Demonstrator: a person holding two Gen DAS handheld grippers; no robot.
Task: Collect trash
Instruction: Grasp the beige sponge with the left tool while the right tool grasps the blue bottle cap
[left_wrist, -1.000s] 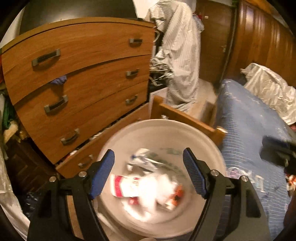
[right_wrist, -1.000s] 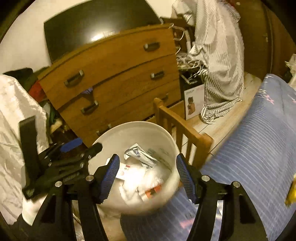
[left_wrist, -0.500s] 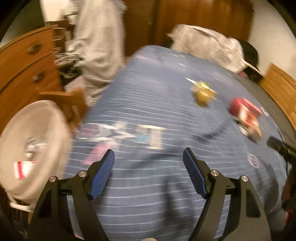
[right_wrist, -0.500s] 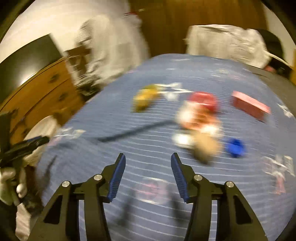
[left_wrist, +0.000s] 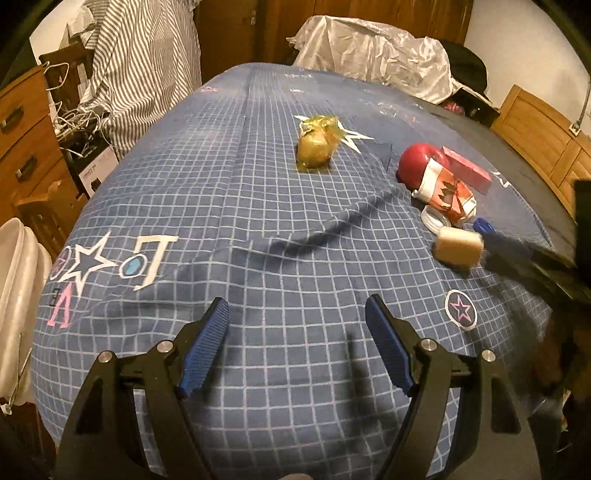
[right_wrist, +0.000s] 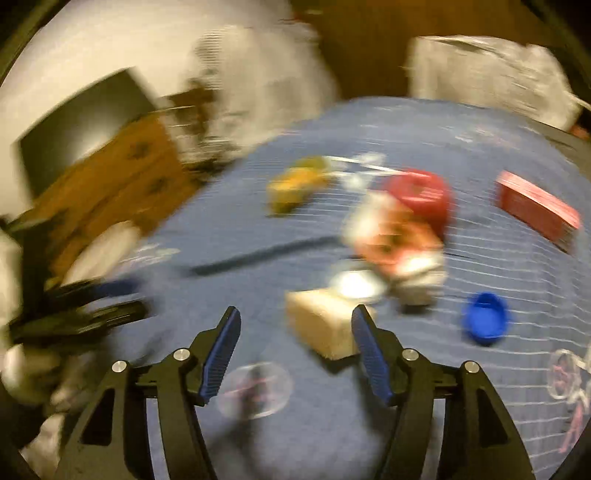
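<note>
Trash lies on a blue checked bedspread (left_wrist: 258, 206): a yellow wrapper (left_wrist: 316, 146), a red round object (left_wrist: 415, 166), a torn red-and-white carton (left_wrist: 448, 194), a pink box (left_wrist: 467, 170), a clear lid (left_wrist: 434, 218), a beige block (left_wrist: 458, 245) and a blue cap (right_wrist: 485, 323). My left gripper (left_wrist: 297, 345) is open and empty over bare bedspread. My right gripper (right_wrist: 295, 350) is open and empty, its right finger just in front of the beige block (right_wrist: 325, 325). It shows at the left wrist view's right edge (left_wrist: 524, 258). The right wrist view is blurred.
The white trash bin's rim (left_wrist: 14, 273) is at the bed's left edge. A wooden dresser (left_wrist: 26, 140), a striped shirt (left_wrist: 144, 62) and cables stand beyond it. Crumpled silvery fabric (left_wrist: 373, 51) lies at the bed's far end. A wooden headboard (left_wrist: 539, 136) is at right.
Both grippers have swung from over the trash bin to over the bed. The right gripper has come close to the beige block. Both stayed open and empty.
</note>
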